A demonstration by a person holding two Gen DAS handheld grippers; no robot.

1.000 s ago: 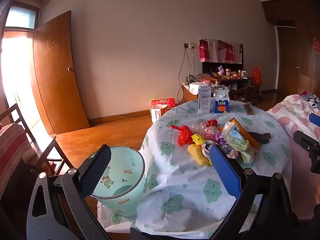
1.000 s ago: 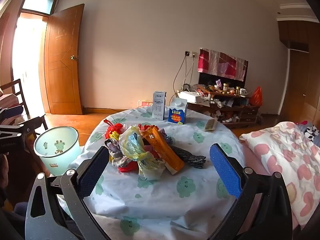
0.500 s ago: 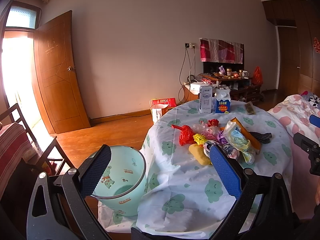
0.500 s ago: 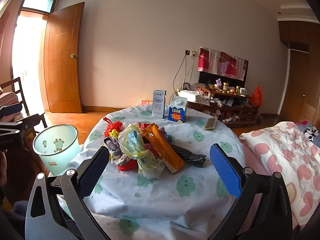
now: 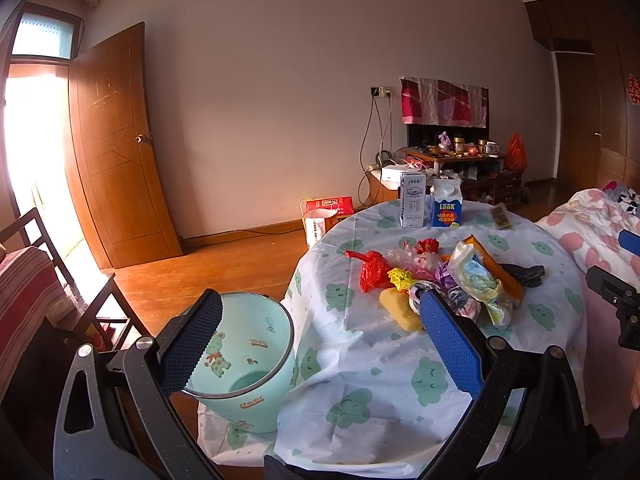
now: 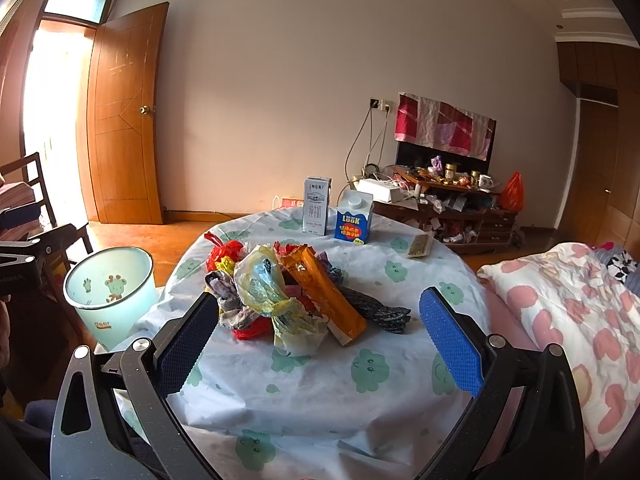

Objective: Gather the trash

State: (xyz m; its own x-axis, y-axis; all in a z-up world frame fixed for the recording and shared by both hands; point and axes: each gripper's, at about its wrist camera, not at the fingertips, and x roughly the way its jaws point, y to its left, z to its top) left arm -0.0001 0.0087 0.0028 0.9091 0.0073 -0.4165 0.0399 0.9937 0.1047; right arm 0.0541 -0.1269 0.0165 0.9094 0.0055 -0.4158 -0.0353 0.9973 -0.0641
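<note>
- Right gripper (image 6: pixel 318 344): jaws spread, empty; trash pile (image 6: pixel 288 300) lies on table just ahead, between fingers.
- Left gripper (image 5: pixel 320 344): spread, empty; bin (image 5: pixel 256 396) beside its left finger.

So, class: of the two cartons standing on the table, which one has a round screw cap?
The blue carton, shorter and gable-topped; the tall white carton beside it shows none.

A lived-in home: a wooden door (image 6: pixel 124 120) stands open at 10 o'clock, a cluttered cabinet (image 6: pixel 452 208) at 2 o'clock, a bed (image 6: pixel 560 312) with floral bedding at 3 o'clock.
</note>
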